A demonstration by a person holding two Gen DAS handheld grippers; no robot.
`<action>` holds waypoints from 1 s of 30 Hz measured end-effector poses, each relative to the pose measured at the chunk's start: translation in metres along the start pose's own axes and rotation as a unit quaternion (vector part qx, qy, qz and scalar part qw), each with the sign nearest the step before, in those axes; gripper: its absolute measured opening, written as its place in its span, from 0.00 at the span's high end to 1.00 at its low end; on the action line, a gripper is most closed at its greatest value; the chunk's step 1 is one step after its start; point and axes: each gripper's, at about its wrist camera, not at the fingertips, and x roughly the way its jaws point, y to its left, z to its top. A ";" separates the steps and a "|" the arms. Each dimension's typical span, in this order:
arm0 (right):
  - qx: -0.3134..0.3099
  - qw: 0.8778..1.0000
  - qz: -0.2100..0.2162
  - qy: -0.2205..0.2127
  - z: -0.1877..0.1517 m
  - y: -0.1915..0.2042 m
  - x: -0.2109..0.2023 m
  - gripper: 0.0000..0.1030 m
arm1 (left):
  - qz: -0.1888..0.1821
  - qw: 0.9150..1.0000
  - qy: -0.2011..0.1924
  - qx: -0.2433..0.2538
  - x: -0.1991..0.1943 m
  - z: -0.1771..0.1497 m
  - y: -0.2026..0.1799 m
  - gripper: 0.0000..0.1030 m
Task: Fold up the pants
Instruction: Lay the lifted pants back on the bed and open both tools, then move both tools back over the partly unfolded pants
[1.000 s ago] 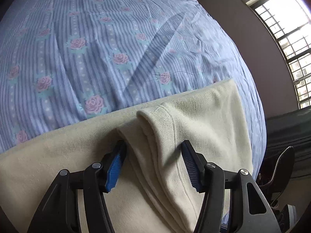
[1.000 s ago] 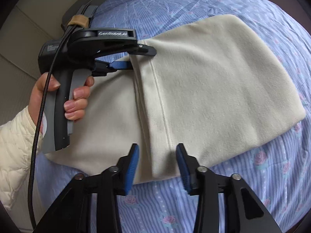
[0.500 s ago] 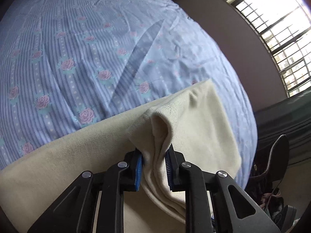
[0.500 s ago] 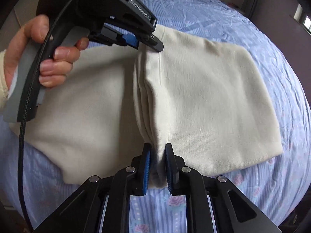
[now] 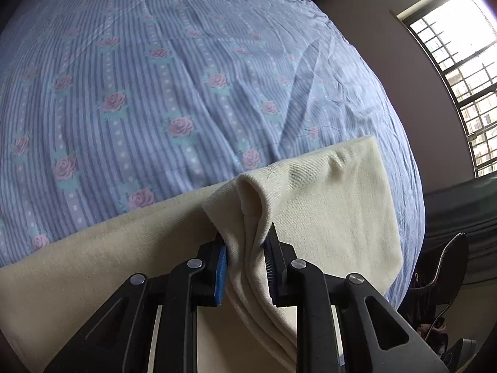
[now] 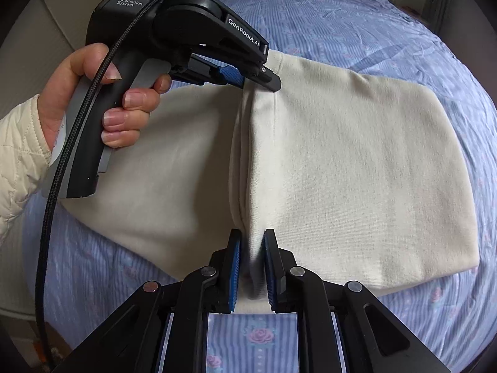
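Cream pants [image 6: 357, 168] lie folded across a bed with a blue rose-striped sheet [image 5: 149, 93]. A hand [image 6: 93, 99] holds the left hand-held gripper [image 6: 248, 77], pinching the fold's far end; the right hand-held gripper [image 6: 251, 267] pinches its near end. Both jaws have just closed on cloth. A barred window [image 5: 459, 77] stands at right.

Our gear: two black handheld grippers

We see the left gripper [image 6: 248, 77] with a black and grey pistol handle, white "GenRobot.AI" and "Data Acquisition System" lettering, a braided black cable [image 6: 56, 186], blue pads and silver screws; our sleeve [image 6: 18, 155] is quilted cream, and the right gripper [image 6: 251, 267] matches.
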 end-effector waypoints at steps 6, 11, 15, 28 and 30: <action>0.018 0.999 0.022 0.030 0.004 -0.002 0.017 0.69 | 0.011 1.000 0.005 -0.028 0.007 0.002 0.013 0.63; 0.053 0.995 0.083 0.025 -0.003 0.004 -0.014 0.61 | 0.132 0.991 -0.021 0.015 -0.028 -0.008 0.005 0.47; 0.086 0.993 0.069 -0.031 -0.021 -0.020 -0.066 0.45 | 0.183 0.978 -0.039 0.096 -0.060 -0.019 -0.024 0.47; 0.086 0.992 -0.035 -0.082 -0.022 -0.152 -0.179 0.39 | 0.163 0.969 -0.182 -0.021 -0.157 -0.128 -0.128 0.30; 0.048 0.994 -0.028 -0.092 -0.018 -0.144 -0.195 0.36 | 0.159 0.966 -0.198 -0.054 -0.171 -0.150 -0.137 0.22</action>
